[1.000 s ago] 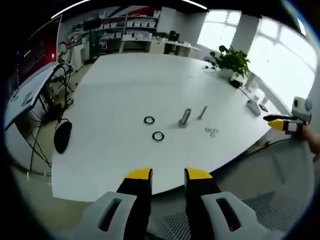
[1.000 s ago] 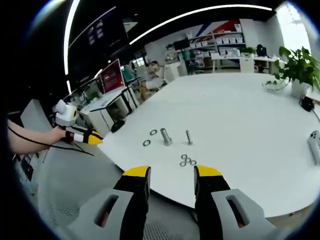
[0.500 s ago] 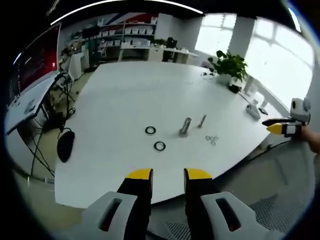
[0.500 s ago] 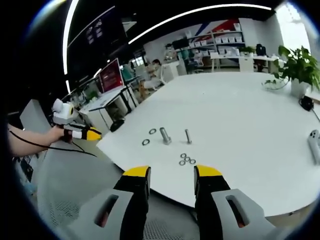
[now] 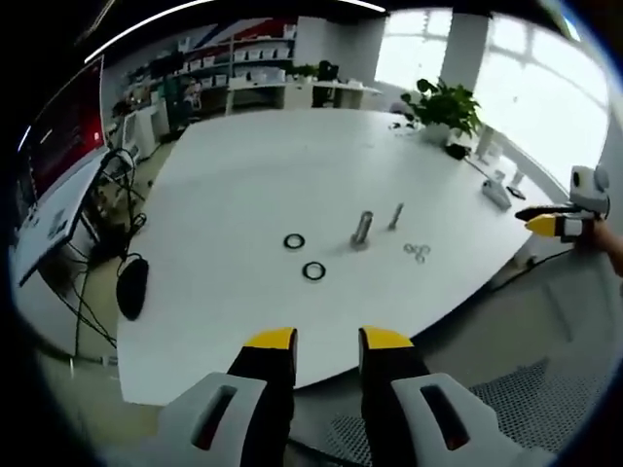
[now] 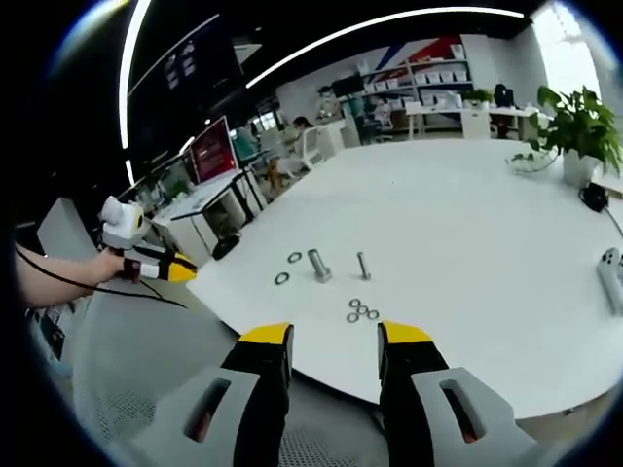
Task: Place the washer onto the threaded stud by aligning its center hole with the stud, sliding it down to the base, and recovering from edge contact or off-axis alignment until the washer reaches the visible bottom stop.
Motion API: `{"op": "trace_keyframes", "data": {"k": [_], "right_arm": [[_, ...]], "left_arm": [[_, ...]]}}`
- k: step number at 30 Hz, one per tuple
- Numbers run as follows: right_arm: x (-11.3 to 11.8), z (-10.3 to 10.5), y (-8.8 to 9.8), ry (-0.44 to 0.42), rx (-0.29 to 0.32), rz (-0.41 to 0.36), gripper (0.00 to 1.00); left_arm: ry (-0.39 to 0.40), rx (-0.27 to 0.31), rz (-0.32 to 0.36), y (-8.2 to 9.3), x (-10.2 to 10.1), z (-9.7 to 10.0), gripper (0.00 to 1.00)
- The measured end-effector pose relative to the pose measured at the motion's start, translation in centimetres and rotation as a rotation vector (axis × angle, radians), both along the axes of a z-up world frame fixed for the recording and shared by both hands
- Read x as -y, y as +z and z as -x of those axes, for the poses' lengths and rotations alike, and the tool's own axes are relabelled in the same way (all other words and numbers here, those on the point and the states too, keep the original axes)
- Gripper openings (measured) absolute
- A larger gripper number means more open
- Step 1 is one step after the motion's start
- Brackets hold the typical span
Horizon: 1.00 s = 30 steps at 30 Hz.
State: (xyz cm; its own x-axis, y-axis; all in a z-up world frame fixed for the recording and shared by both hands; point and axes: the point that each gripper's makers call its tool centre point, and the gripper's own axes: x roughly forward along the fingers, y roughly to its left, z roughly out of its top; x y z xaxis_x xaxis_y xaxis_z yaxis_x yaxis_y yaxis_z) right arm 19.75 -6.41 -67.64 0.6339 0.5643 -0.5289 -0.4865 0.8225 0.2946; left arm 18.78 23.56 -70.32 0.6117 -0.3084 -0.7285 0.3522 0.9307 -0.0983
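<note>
White table [image 5: 243,175] broad and bare around parts, small washers [image 6: 361,311] loose near front edge — just beside upright stud [image 6: 362,266], left gripper [image 5: 327,341] and right gripper [image 6: 334,336] unclenched, empty — off the table edge.

A large white table [image 5: 243,185] stands in a bright office with shelving [image 5: 243,68], windows [image 5: 545,88] and a potted plant [image 6: 582,131].

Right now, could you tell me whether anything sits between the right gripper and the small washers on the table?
Nothing visible does. In the right gripper view, the right gripper is open off the table's near edge, and the cluster of small washers lies just ahead on bare tabletop. The thin stud and thick bolt stand beyond the washers.
</note>
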Motion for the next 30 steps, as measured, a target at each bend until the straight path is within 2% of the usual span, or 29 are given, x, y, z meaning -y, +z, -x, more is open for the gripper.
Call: {"op": "trace_keyframes", "data": {"k": [5,6,8,9,15,20,23,27,30], "right_arm": [[-0.1,0.0,0.1,0.003,0.002,-0.003,0.37],[-0.1,0.0,0.1,0.003,0.004,-0.005,0.37],[-0.1,0.0,0.2,0.005,0.006,-0.006,0.37],[0.0,0.0,0.2,0.003,0.006,-0.007,0.37],[-0.1,0.0,0.1,0.008,0.001,-0.007,0.37],[-0.1,0.0,0.0,0.009,-0.001,-0.001,0.37],[0.1,0.1,-0.2,0.001,-0.013,0.006,0.38],[0.1,0.0,-0.2,0.003,-0.009,0.008,0.38],[0.1,0.0,-0.3,0.003,-0.013,0.011,0.38]], "left_arm": [[-0.004,-0.010,-0.015,-0.2,-0.2,0.1,0.23],[-0.003,-0.015,-0.039,-0.3,-0.4,0.0,0.24],[-0.009,-0.020,-0.156,-0.5,-1.3,0.1,0.25],[-0.014,-0.009,-0.164,-0.4,-1.2,0.0,0.25],[0.005,-0.022,-0.115,-0.5,-1.2,0.1,0.26],[-0.045,-0.062,-0.128,-1.3,-0.6,0.4,0.28],[-0.081,-0.168,-0.129,-2.7,-0.2,1.8,0.27],[-0.083,-0.129,-0.123,-2.2,-0.2,1.2,0.28],[-0.072,-0.141,-0.127,-2.3,-0.6,0.8,0.28]]}}
